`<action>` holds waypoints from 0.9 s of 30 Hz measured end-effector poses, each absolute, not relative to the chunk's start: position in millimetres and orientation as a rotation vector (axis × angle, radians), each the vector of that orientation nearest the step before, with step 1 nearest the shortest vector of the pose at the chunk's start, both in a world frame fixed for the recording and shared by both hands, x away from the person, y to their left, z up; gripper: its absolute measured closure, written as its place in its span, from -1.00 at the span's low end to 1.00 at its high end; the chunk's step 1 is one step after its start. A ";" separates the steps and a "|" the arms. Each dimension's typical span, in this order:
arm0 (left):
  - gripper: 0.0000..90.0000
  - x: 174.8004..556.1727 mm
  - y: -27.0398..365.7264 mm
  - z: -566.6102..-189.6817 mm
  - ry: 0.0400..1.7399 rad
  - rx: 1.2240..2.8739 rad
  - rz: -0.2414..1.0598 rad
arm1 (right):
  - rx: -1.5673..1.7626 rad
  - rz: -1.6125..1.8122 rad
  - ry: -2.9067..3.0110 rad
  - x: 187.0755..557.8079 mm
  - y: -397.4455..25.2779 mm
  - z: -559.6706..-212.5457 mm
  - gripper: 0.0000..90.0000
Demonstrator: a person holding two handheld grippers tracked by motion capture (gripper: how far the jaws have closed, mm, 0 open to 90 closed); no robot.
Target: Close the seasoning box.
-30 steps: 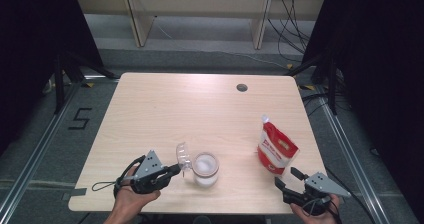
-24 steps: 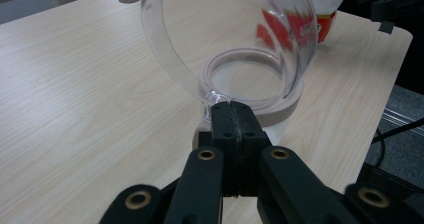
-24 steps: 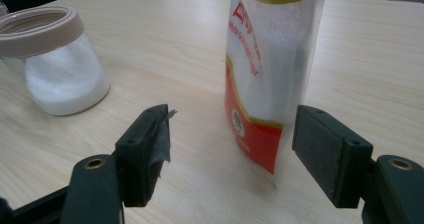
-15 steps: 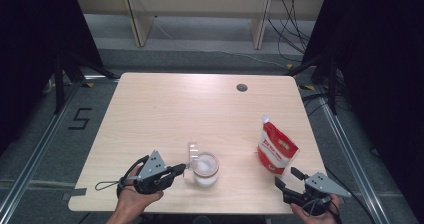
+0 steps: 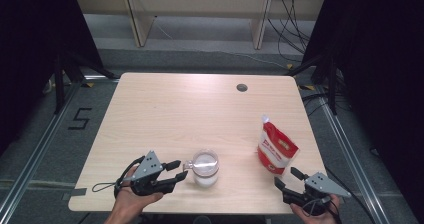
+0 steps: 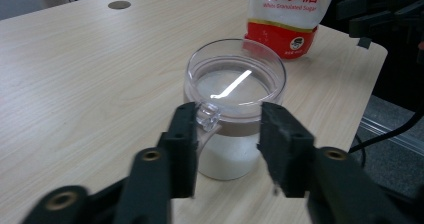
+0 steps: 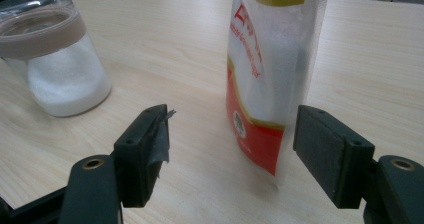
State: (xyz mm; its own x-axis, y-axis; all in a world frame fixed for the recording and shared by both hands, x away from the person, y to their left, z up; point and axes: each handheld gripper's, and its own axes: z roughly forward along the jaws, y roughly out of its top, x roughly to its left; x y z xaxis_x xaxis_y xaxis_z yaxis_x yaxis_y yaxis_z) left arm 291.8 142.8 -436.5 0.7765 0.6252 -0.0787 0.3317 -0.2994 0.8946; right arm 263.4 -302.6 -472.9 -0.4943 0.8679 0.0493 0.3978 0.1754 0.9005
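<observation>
Clear glass catches the light in the high view: a lidded glass jar of white sugar [image 5: 205, 167] sits near the front edge of the pale wooden table [image 5: 165, 114], the left gripper [image 5: 176, 170] level and pointing right at it, jaws parted and empty, tips just beside its lid tab. The right gripper [image 5: 289, 179] waits low near the front edge, open, angled up toward the upright red-and-white sugar pouch [image 5: 275, 146]. In the left gripper view, the jaws straddle the small clear tab [image 6: 207, 115]; a clumsy close could nudge the jar sideways. In the right gripper view, wide jaws frame the pouch [image 7: 272, 64], holding nothing; a push here could topple that soft bag.
</observation>
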 end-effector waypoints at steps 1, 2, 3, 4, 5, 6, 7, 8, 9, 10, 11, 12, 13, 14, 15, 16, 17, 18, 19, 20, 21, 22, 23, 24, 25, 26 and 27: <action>0.10 291.3 144.2 -437.1 0.726 1.911 0.343 | 1.189 1.282 1.975 263.3 -302.5 -472.9 -0.31; 0.03 289.6 145.8 -437.8 0.734 1.910 0.344 | 1.185 1.283 1.975 263.4 -302.6 -472.8 -0.32; -0.05 288.3 146.7 -438.7 0.750 1.907 0.337 | 1.183 1.284 1.978 263.4 -302.6 -472.7 -0.33; -0.11 287.7 149.1 -439.4 0.753 1.920 0.343 | 1.182 1.284 1.978 263.4 -302.5 -472.7 -0.33; -0.17 286.2 150.3 -440.8 0.769 1.915 0.347 | 1.180 1.285 1.977 263.4 -302.3 -472.6 -0.34; -0.23 286.5 153.2 -441.8 0.749 1.925 0.371 | 1.182 1.295 1.964 263.8 -301.5 -473.1 -0.35; -0.26 285.1 155.1 -443.5 0.779 1.917 0.360 | 1.175 1.292 1.970 264.1 -301.5 -473.4 -0.35; -0.32 285.7 158.5 -444.7 0.772 1.921 0.366 | 1.171 1.290 1.983 264.1 -301.1 -473.3 -0.35; -0.35 284.8 161.4 -445.9 0.783 1.919 0.366 | 1.167 1.292 1.983 264.3 -300.6 -473.3 -0.36; -0.37 283.2 164.3 -447.3 0.795 1.918 0.370 | 1.165 1.292 1.987 264.5 -300.1 -473.1 -0.36; -0.38 281.9 166.8 -449.3 0.806 1.921 0.368 | 1.174 1.300 1.977 264.5 -298.9 -473.4 -0.37; -0.40 279.7 169.6 -452.2 0.828 1.922 0.367 | 1.175 1.302 1.982 264.7 -298.4 -473.5 -0.37; -0.41 278.9 171.8 -455.2 0.833 1.918 0.362 | 1.161 1.292 1.989 265.1 -298.7 -473.7 -0.37; -0.41 278.8 174.2 -456.9 0.823 1.928 0.368 | 1.161 1.294 1.990 265.2 -298.8 -473.7 -0.37; -0.42 278.1 177.4 -460.1 0.831 1.934 0.369 | 1.157 1.288 2.002 265.4 -299.4 -473.5 -0.37; -0.43 277.1 178.3 -462.6 0.858 1.925 0.359 | 1.170 1.290 2.000 265.1 -299.7 -473.3 -0.37; -0.44 276.9 179.8 -465.6 0.872 1.919 0.353 | 1.173 1.296 1.995 264.8 -299.8 -473.0 -0.37; -0.44 275.8 182.0 -466.6 0.884 1.931 0.360 | 1.173 1.301 1.978 264.9 -299.8 -473.4 -0.37; -0.45 276.5 184.6 -467.8 0.865 1.944 0.368 | 1.171 1.294 1.989 264.5 -300.6 -472.8 -0.37; -0.45 275.9 185.7 -469.3 0.871 1.938 0.366 | 1.169 1.287 1.994 264.0 -301.1 -472.8 -0.37; -0.47 274.2 185.7 -470.7 0.899 1.925 0.358 | 1.176 1.290 1.998 263.0 -301.1 -472.4 -0.38; -0.48 273.9 187.4 -471.5 0.892 1.936 0.364 | 1.177 1.290 1.998 262.5 -301.2 -471.8 -0.39; -0.49 273.5 188.2 -472.4 0.885 1.941 0.370 | 1.187 1.300 1.992 261.4 -300.4 -471.3 -0.39; -0.50 273.3 189.2 -472.6 0.878 1.954 0.380 | 1.173 1.286 2.003 260.9 -301.8 -471.2 -0.40; -0.53 272.1 189.3 -474.0 0.890 1.954 0.377 | 1.182 1.300 1.993 259.5 -301.2 -471.4 -0.42; -0.59 271.6 189.4 -475.3 0.887 1.958 0.377 | 1.188 1.308 1.992 257.7 -301.8 -471.7 -0.43; -0.63 270.2 189.3 -475.7 0.895 1.965 0.377 | 1.186 1.300 2.009 256.0 -303.0 -471.9 -0.43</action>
